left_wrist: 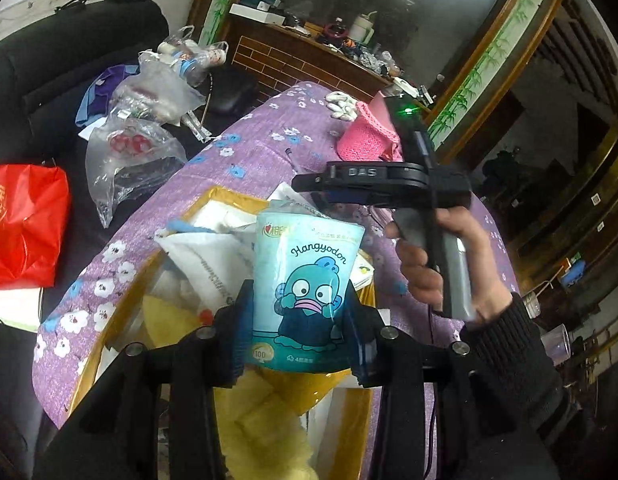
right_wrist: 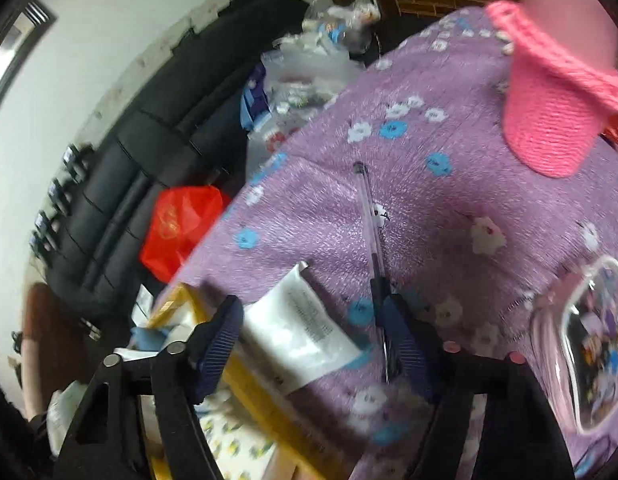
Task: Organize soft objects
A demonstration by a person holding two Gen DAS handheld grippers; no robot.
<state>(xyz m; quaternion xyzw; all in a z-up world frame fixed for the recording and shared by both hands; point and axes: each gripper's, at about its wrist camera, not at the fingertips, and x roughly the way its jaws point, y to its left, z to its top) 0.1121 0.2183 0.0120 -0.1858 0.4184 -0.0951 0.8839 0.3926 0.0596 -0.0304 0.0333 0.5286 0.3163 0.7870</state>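
My left gripper (left_wrist: 299, 320) is shut on a light blue Hangyodon tissue pack (left_wrist: 305, 280) and holds it upright over the yellow box (left_wrist: 213, 200), which holds white packets and a yellow fluffy item (left_wrist: 261, 424). My right gripper (right_wrist: 313, 332) is open above the purple flowered tablecloth (right_wrist: 449, 200), over a white tube (right_wrist: 301, 328) that lies partly over the box edge (right_wrist: 245, 372). The right gripper also shows in the left wrist view (left_wrist: 305, 184), held by a hand. A pink knitted hat (right_wrist: 557, 120) lies on the cloth; it also shows in the left wrist view (left_wrist: 365, 136).
A clear pen (right_wrist: 371, 236) lies on the cloth by my right fingertip. A clear phone case (right_wrist: 593, 360) lies at right. White gloves (left_wrist: 341, 104) lie at the table's far end. A black sofa (left_wrist: 49, 80) holds plastic bags (left_wrist: 129, 152) and a red bag (left_wrist: 25, 228).
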